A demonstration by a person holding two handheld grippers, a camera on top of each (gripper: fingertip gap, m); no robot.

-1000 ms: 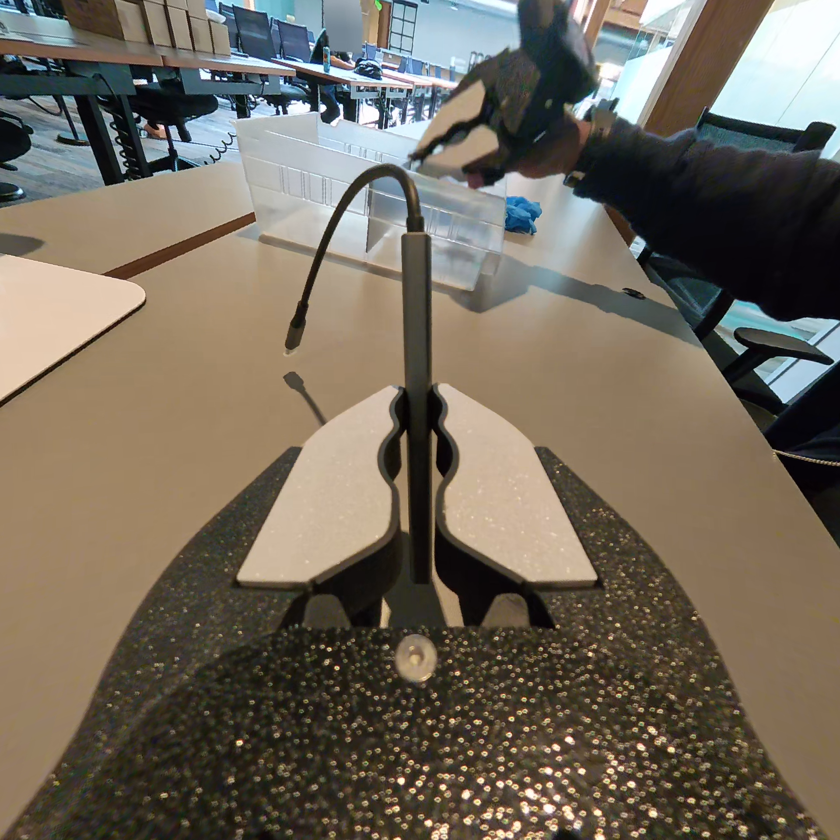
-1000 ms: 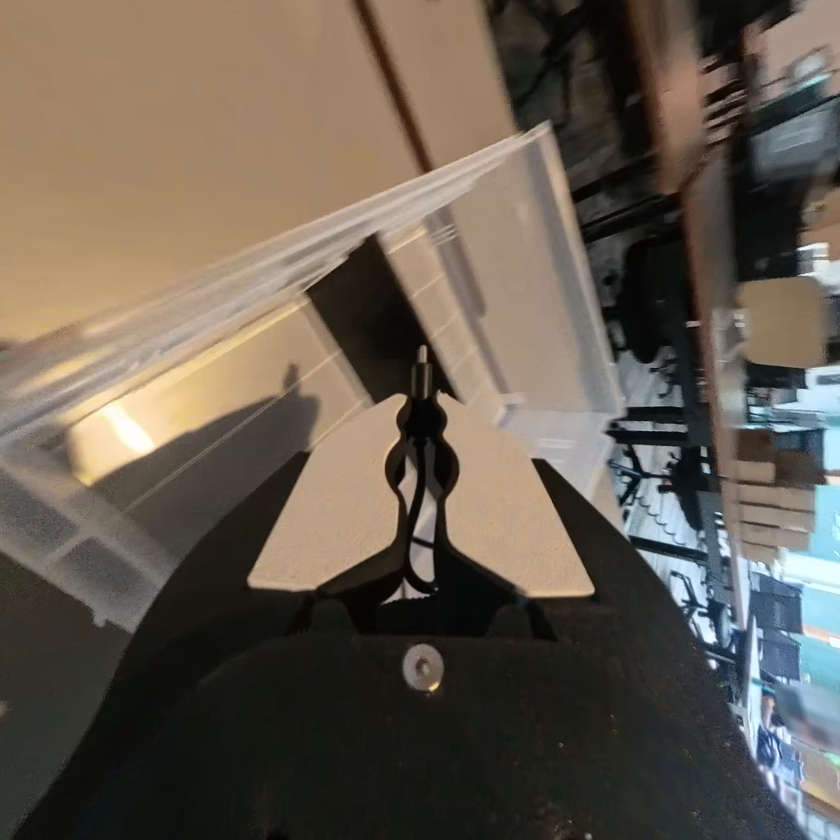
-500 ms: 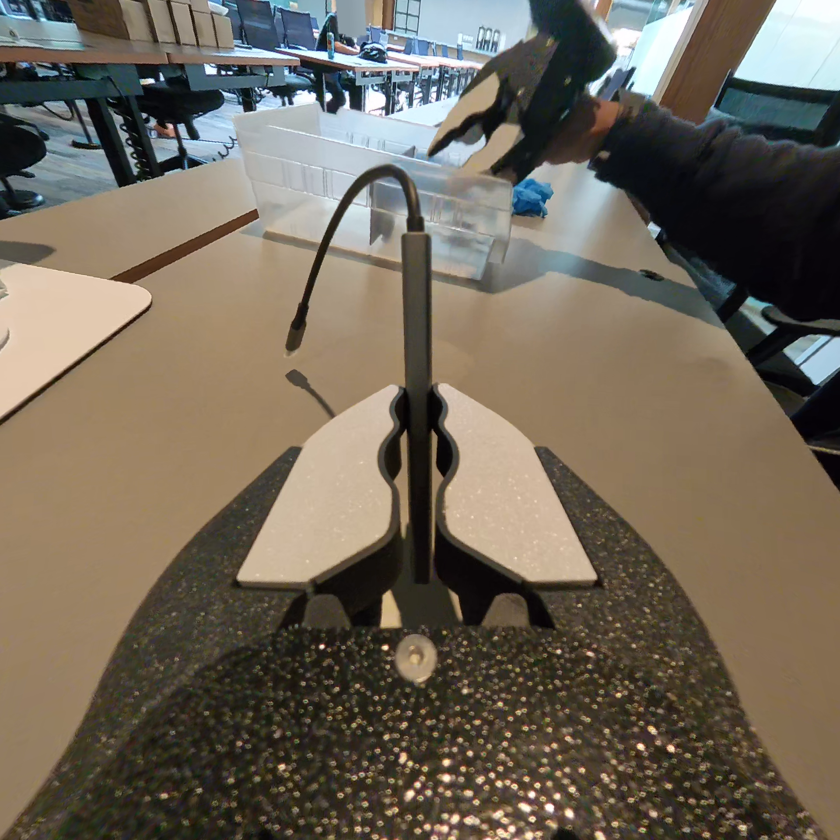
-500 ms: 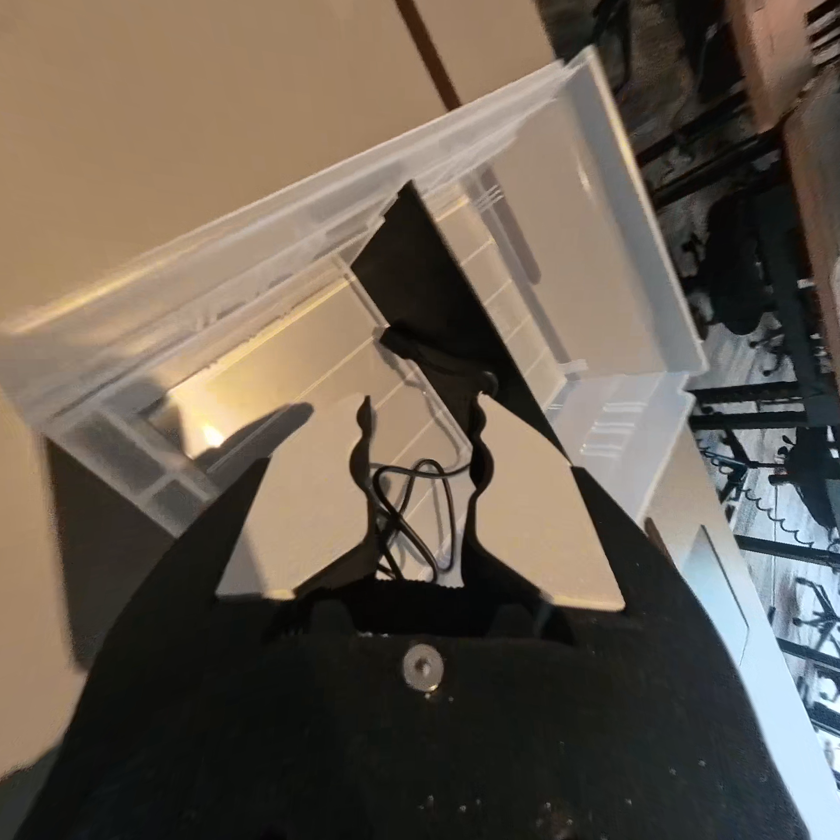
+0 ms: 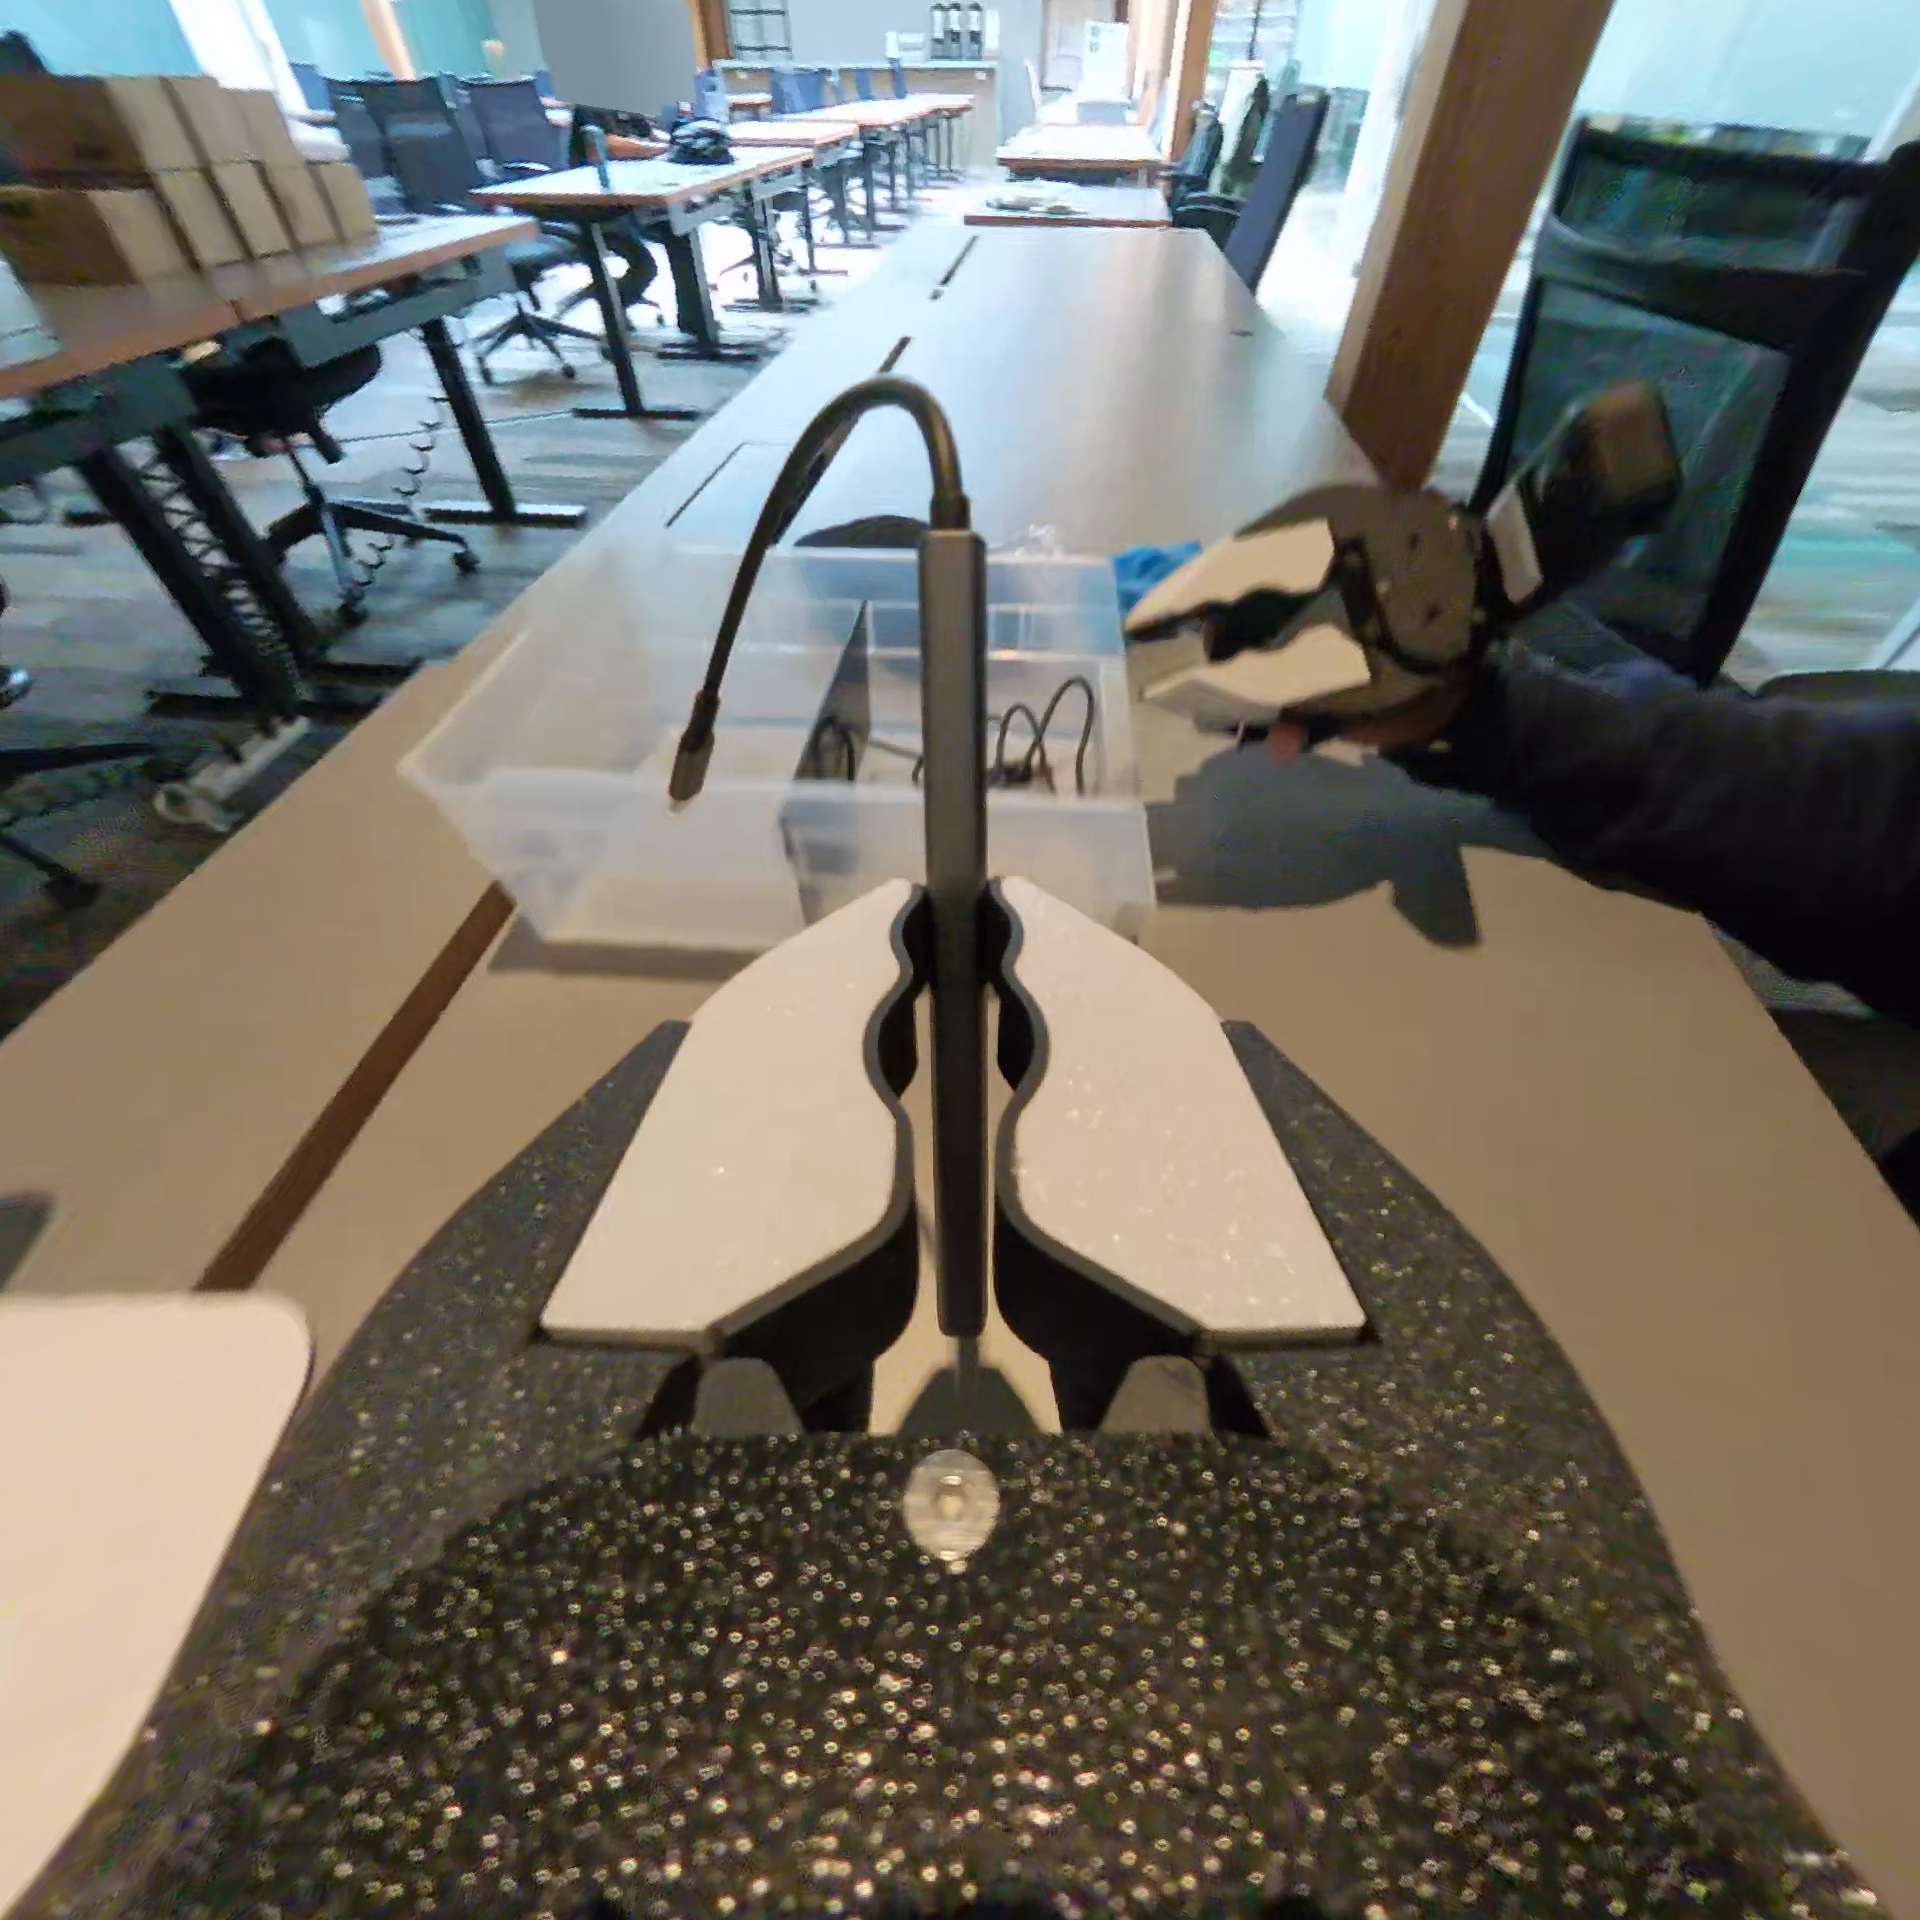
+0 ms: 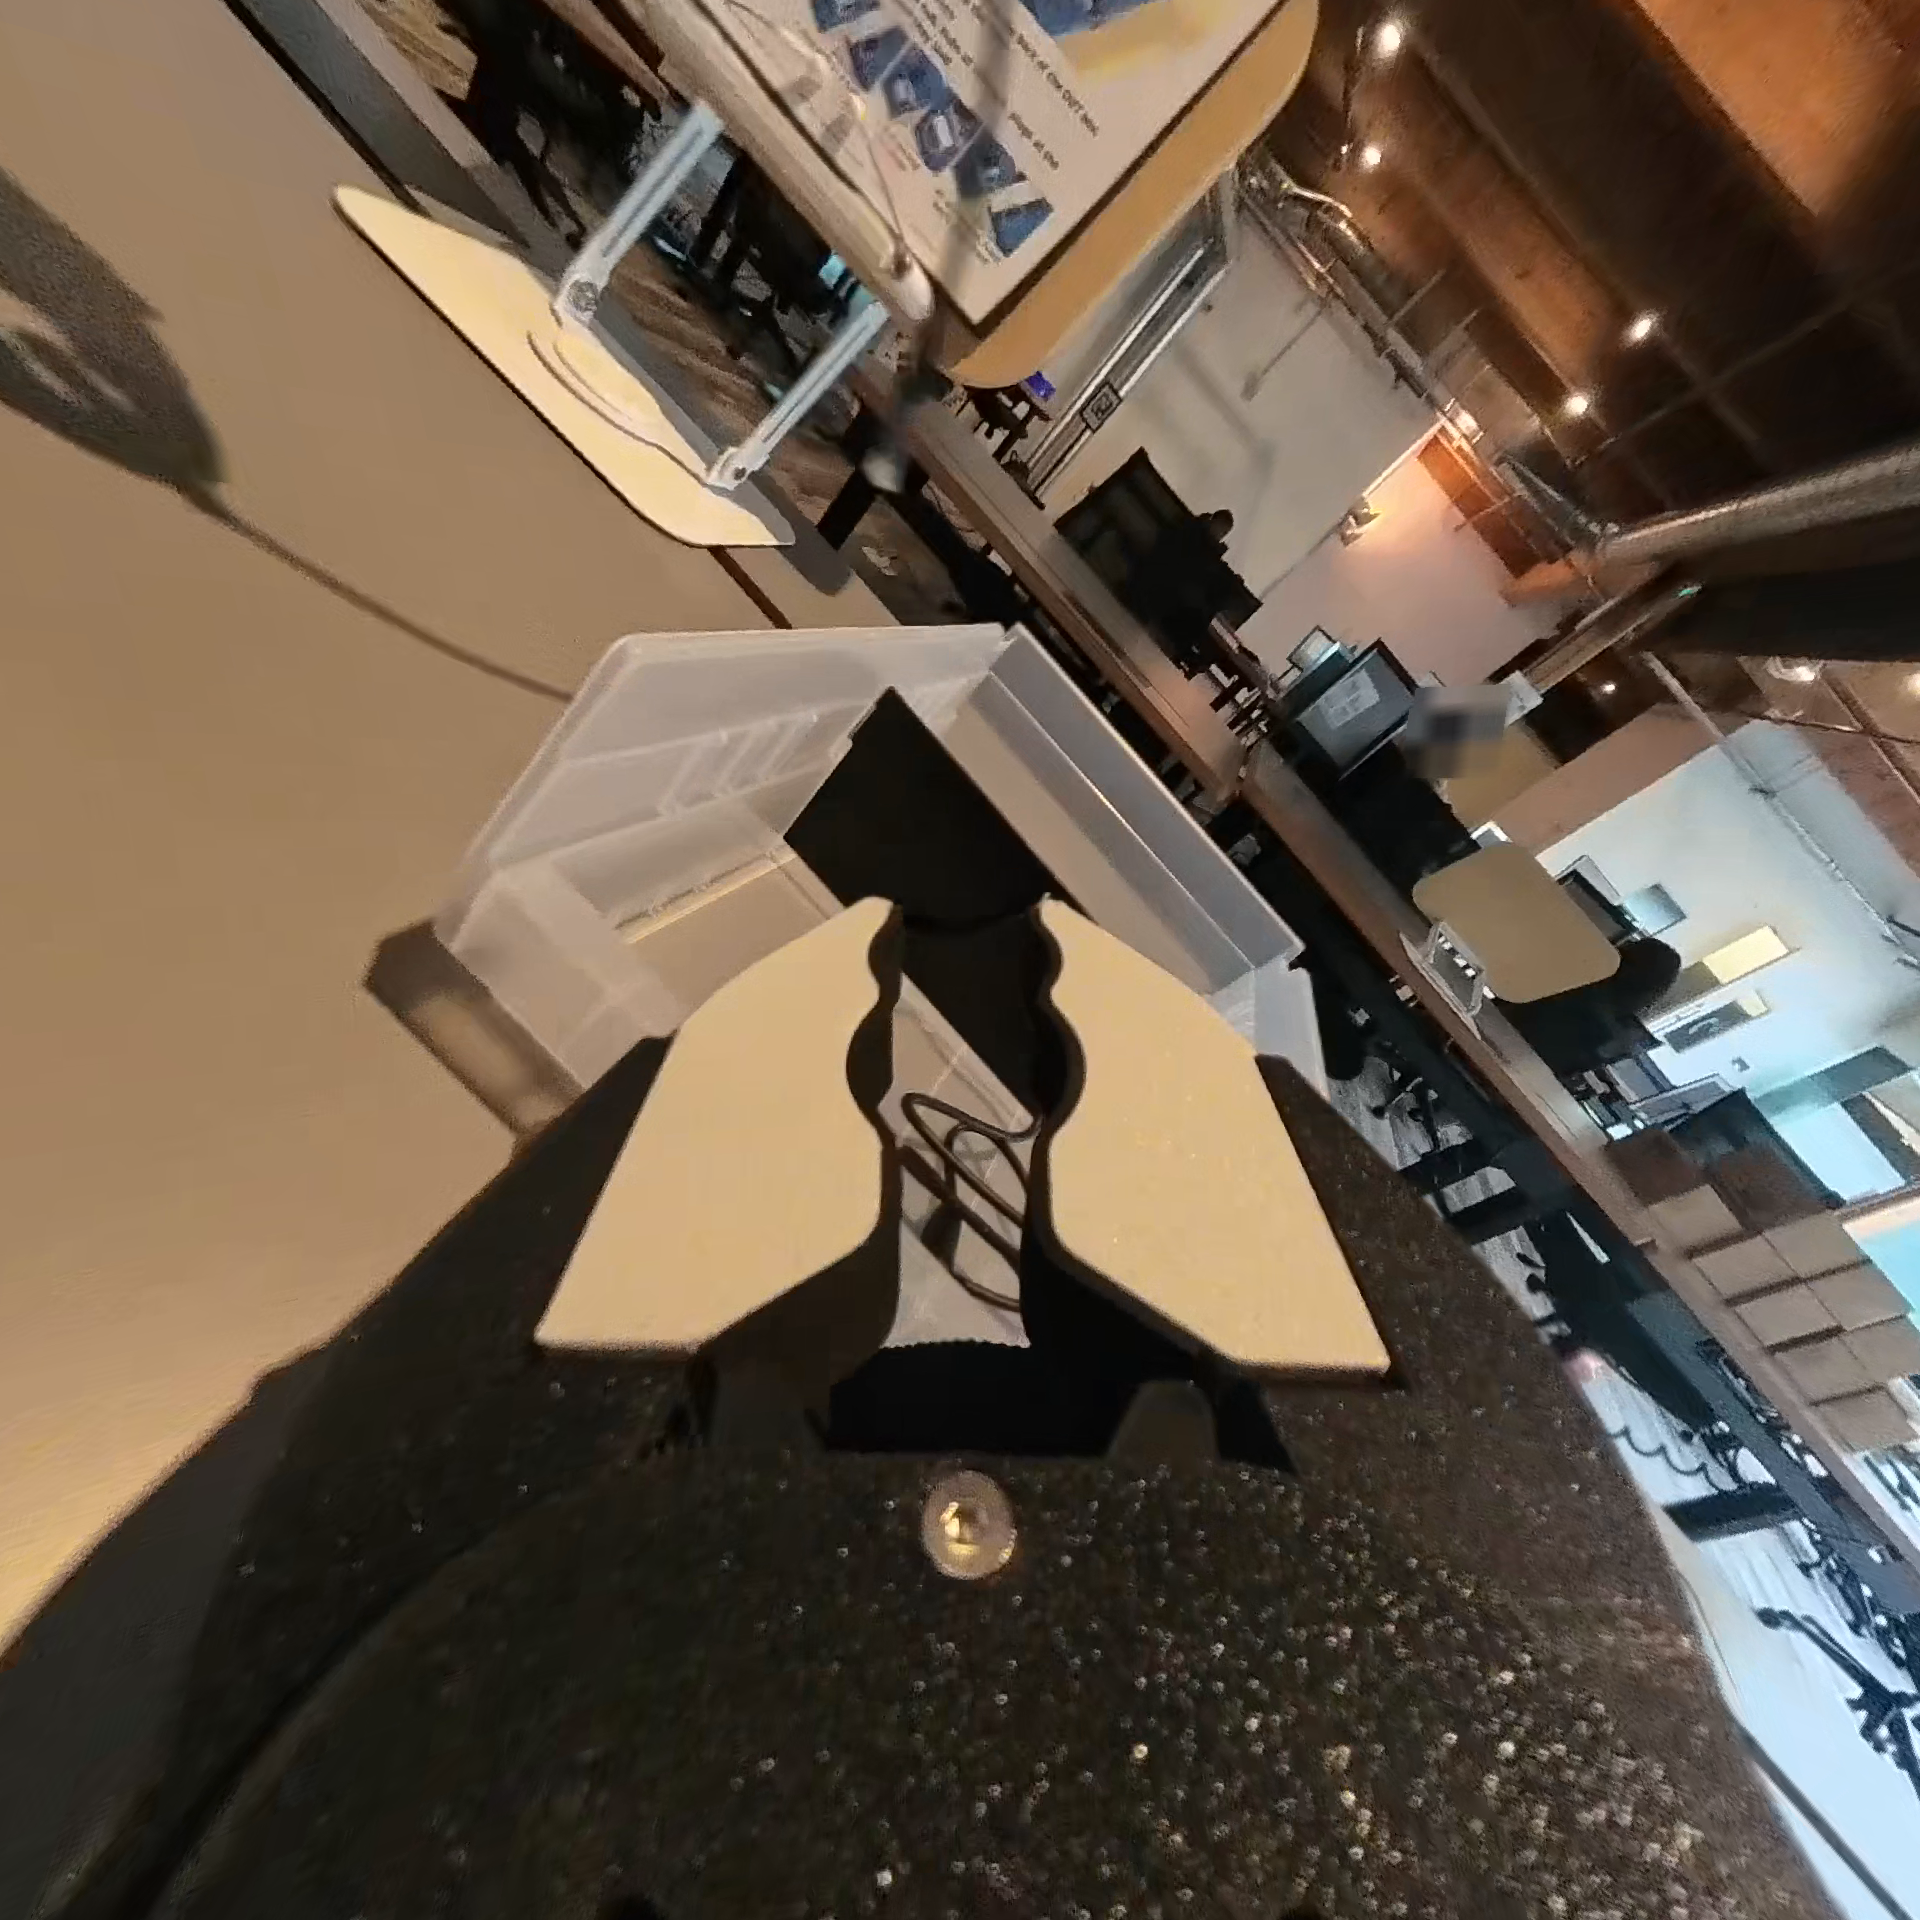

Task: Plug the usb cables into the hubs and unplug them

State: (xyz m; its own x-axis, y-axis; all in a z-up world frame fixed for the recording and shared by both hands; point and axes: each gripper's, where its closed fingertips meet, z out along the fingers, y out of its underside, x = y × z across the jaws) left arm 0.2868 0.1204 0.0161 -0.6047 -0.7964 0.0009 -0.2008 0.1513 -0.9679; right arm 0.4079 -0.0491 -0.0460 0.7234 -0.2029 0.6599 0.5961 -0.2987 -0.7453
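The hub [image 5: 954, 935] is pinched edge-on between the left gripper [image 5: 952, 914] fingers, its pigtail arching beyond their tips. Ahead, loose usb cables [image 5: 1023, 743] lie in the clear bin [image 5: 623, 831]. The right gripper [image 6: 961, 920], fingers spread and empty, is held above them; a tangled cable could be snagged.

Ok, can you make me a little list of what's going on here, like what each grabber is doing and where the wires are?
left gripper: shut on the grey hub, held upright
hub's own cable: curls over, plug hanging free
right gripper: open, empty, beside the bin
clear bin: on the table, split by a black divider
black cables: loose in the bin's right compartment
plugged in: nothing yet
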